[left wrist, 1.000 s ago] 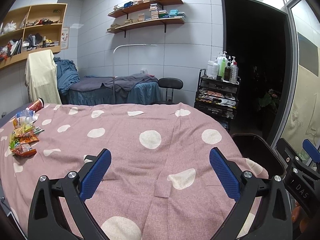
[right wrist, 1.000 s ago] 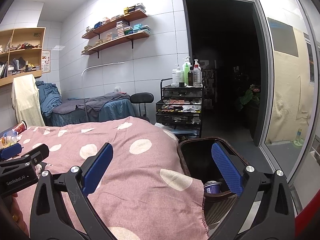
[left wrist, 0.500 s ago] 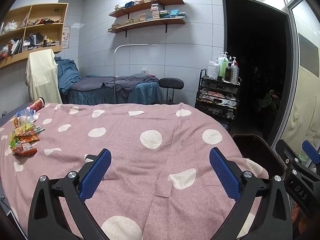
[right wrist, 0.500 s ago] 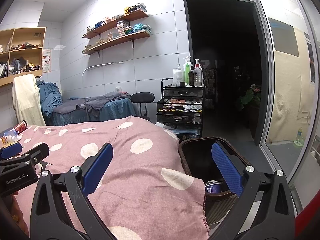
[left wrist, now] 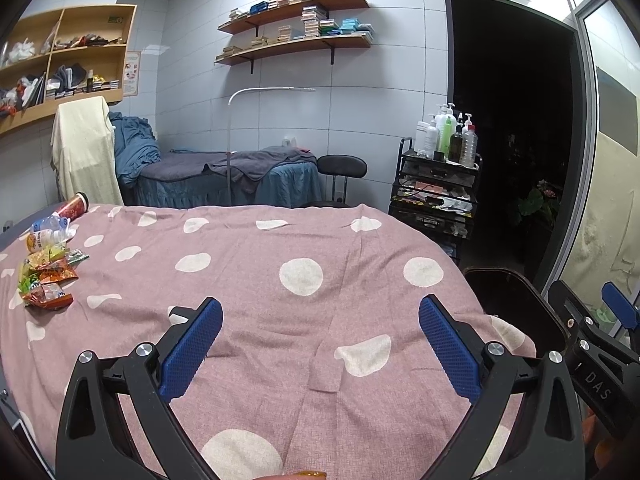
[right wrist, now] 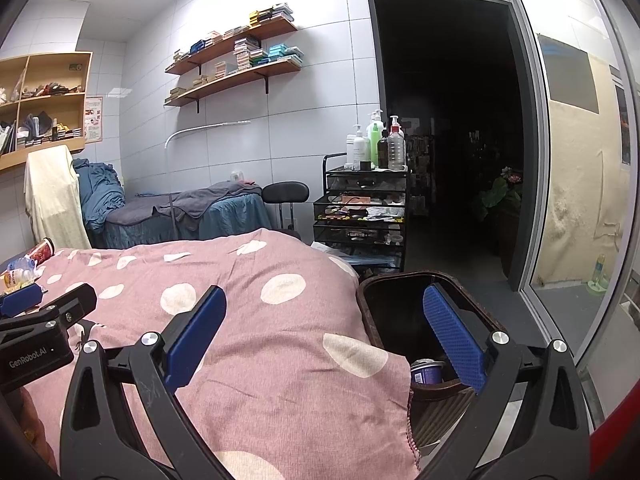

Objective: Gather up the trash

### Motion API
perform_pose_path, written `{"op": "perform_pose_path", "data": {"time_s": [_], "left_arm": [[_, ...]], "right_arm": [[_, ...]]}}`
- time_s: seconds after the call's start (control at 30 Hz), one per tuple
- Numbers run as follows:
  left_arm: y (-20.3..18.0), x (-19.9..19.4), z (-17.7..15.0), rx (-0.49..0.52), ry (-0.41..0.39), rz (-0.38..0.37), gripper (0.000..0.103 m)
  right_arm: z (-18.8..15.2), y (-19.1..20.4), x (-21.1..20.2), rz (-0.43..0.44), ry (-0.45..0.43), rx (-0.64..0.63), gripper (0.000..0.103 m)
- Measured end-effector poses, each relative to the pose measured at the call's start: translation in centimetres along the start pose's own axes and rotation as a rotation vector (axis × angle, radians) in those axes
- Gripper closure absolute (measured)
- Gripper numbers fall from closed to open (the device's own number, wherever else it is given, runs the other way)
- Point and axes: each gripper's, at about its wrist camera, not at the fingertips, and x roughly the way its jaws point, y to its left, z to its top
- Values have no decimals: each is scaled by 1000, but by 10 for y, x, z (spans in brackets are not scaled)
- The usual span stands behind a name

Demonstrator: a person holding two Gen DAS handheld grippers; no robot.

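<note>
Pink polka-dot bedspread (left wrist: 304, 240) stretches between two empty grippers and the litter: snack wrappers (left wrist: 46, 280), a crushed plastic bottle (left wrist: 48, 230) and a red cup (left wrist: 74, 209) clustered at the bed's far left edge. The left gripper (left wrist: 320, 336) and right gripper (right wrist: 324, 328) both hover spread wide, grasping nothing. The left is nearer the pile; the right sits by the bin (right wrist: 400, 312), which holds a can (right wrist: 426, 372).

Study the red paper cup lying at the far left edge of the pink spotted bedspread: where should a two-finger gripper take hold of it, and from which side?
The red cup lies on its side, dark rim toward the far wall, beside a plastic bottle. Probably best to pinch it across the middle of its body, coming down from above with the left gripper, fingers either side of the round wall. Grip lightly, since paper likely crushes.
</note>
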Motion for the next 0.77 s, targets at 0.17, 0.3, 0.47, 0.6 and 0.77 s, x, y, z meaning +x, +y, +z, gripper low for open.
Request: {"op": "perform_pose_path", "data": {"time_s": [0.17, 0.3, 0.47, 0.6, 0.77], "left_arm": [[-1, 0, 0, -1, 5, -2, 5], [-2, -1, 0, 1, 0, 0, 5], [-3, -2, -1, 0, -5, 0, 5], [-2, -2, -1, -8, 4, -6, 5], [-1, -1, -2, -14, 10, -7, 5]], "right_arm": [[0, 0, 1, -1, 1, 1, 6], [1, -1, 1, -1, 1, 1, 6], [0, -1, 2, -2, 2, 2, 6], [-1, -2, 3, 0, 4, 0, 6], [-2, -2, 3, 0, 6, 0, 6]]}}
